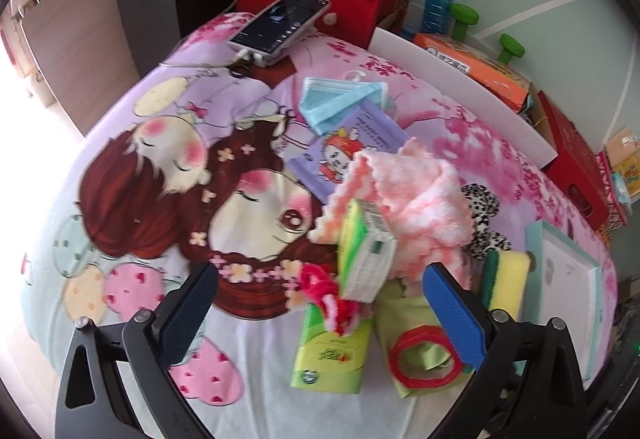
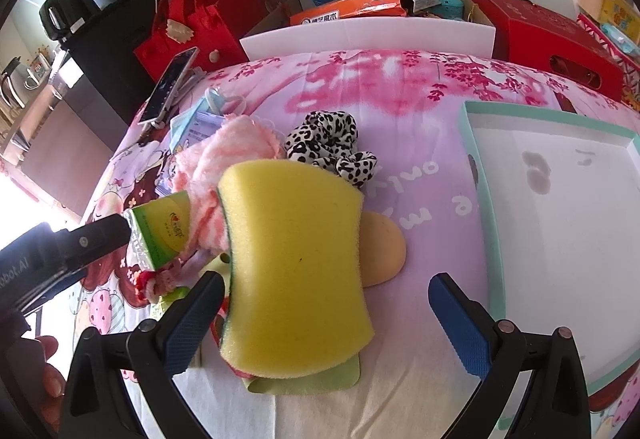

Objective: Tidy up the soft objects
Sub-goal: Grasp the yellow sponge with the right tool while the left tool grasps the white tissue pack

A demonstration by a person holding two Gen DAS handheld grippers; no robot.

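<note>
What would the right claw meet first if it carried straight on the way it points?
Most likely the yellow sponge, which lies between the open right claw jaws, though depth is hard to judge.

Daylit, bright. Blown-out white glare at left edge, both views. Strong fisheye bending with dark corner vignette. Slight softness throughout; sponge (image 2: 296, 263) close to lens, mildly blurred. Shadows faint.
</note>
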